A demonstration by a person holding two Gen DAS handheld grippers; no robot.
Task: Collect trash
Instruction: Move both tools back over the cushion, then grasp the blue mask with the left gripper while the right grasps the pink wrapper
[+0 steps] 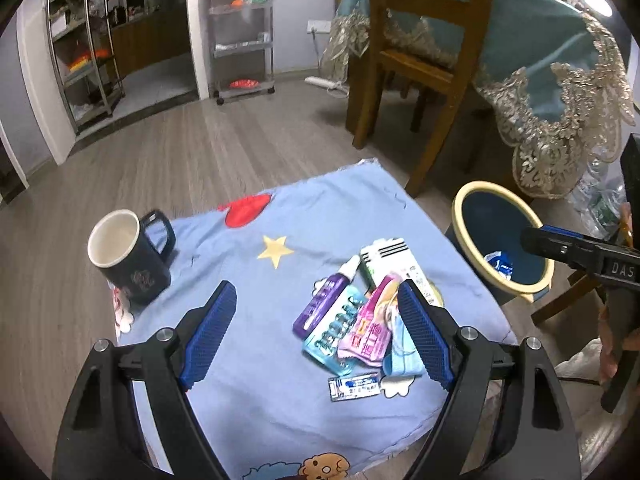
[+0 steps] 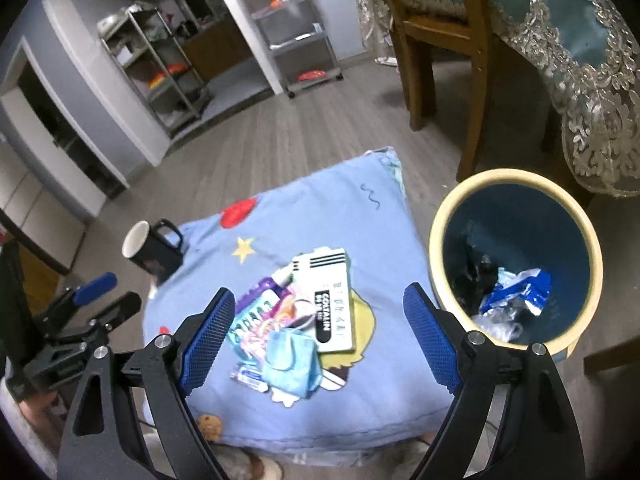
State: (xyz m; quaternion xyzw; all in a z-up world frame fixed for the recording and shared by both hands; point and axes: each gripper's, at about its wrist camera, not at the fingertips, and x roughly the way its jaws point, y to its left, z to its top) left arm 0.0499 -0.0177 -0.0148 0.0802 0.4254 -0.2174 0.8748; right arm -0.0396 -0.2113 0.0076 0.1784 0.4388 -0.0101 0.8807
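Note:
A pile of trash lies on a blue cartoon cloth (image 1: 260, 360) (image 2: 320, 220): a white box (image 1: 394, 266) (image 2: 332, 300), a purple tube (image 1: 320, 304) (image 2: 256, 292), a teal blister pack (image 1: 334, 330), a pink wrapper (image 1: 370, 328), a blue face mask (image 2: 292, 360) and a small blue-white packet (image 1: 354, 387) (image 2: 250, 376). A blue bin with a cream rim (image 1: 460, 200) (image 2: 436, 240) stands to the right, holding a blue wrapper (image 2: 520, 288). My left gripper (image 1: 316, 332) is open above the cloth. My right gripper (image 2: 318, 336) is open above the pile.
A dark mug (image 1: 128, 256) (image 2: 154, 248) stands on the cloth's left side. A wooden chair (image 1: 424, 60) and a table with a teal lace-edged cloth (image 1: 560, 80) stand behind the bin. Metal shelf racks (image 1: 244, 28) stand at the far wall.

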